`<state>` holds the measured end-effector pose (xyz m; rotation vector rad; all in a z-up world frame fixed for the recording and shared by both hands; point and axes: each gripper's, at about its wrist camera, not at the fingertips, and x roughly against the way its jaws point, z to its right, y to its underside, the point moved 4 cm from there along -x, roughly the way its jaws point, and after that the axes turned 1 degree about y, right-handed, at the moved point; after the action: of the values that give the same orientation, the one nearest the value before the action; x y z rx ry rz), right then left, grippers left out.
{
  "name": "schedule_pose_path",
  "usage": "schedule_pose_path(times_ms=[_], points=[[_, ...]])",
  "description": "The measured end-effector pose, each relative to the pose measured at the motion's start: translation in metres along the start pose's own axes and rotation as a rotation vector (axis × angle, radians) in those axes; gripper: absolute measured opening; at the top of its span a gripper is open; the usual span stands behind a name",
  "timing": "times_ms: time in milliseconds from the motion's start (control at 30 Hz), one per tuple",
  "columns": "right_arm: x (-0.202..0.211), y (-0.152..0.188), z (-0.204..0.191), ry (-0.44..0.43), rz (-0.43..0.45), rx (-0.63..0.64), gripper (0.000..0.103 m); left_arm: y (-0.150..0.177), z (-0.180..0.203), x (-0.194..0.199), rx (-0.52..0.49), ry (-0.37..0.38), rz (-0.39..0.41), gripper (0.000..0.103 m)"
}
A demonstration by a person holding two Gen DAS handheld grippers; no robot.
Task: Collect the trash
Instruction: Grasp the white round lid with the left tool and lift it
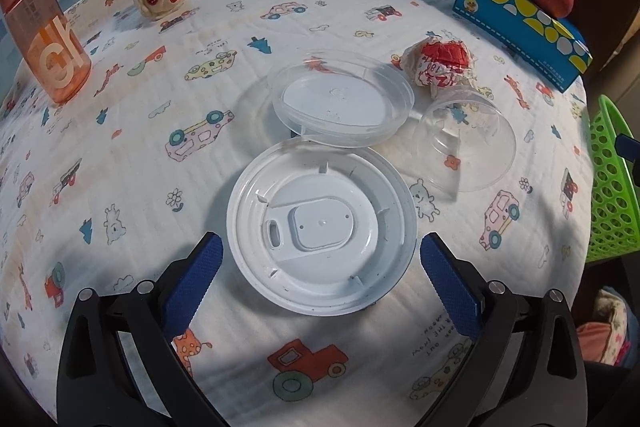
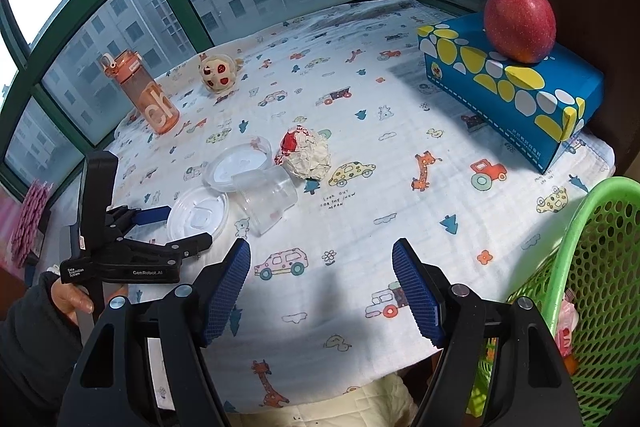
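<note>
A white plastic cup lid [image 1: 320, 235] lies upside down on the patterned cloth, between the open fingers of my left gripper [image 1: 320, 247], which does not touch it. Behind it lie a clear round lid [image 1: 342, 99], a clear plastic cup [image 1: 466, 143] on its side and a crumpled red-and-white paper wrapper [image 1: 440, 65]. In the right wrist view the same white lid [image 2: 198, 217], clear lid [image 2: 238, 167], cup [image 2: 266, 199] and wrapper [image 2: 306, 155] lie at mid-left, with the left gripper [image 2: 176, 227] at the white lid. My right gripper [image 2: 322, 265] is open and empty over the table's near edge.
A green mesh basket [image 2: 592, 287] stands at the table's right edge, also in the left wrist view [image 1: 612, 187]. A blue tissue box [image 2: 512, 87] with a red apple [image 2: 520, 23] on top sits back right. An orange bottle [image 2: 144, 93] and a plush toy [image 2: 218, 71] stand at the back left.
</note>
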<state>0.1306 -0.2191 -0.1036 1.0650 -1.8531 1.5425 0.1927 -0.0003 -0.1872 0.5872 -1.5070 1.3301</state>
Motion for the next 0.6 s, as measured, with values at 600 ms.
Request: schedule_pose_path(times_ms=[600], points=[[-0.037, -0.016, -0.012, -0.123, -0.089, -0.121, 0.071, 0.014, -0.013, 0.028, 0.037, 0.005, 0.068, 0.089]])
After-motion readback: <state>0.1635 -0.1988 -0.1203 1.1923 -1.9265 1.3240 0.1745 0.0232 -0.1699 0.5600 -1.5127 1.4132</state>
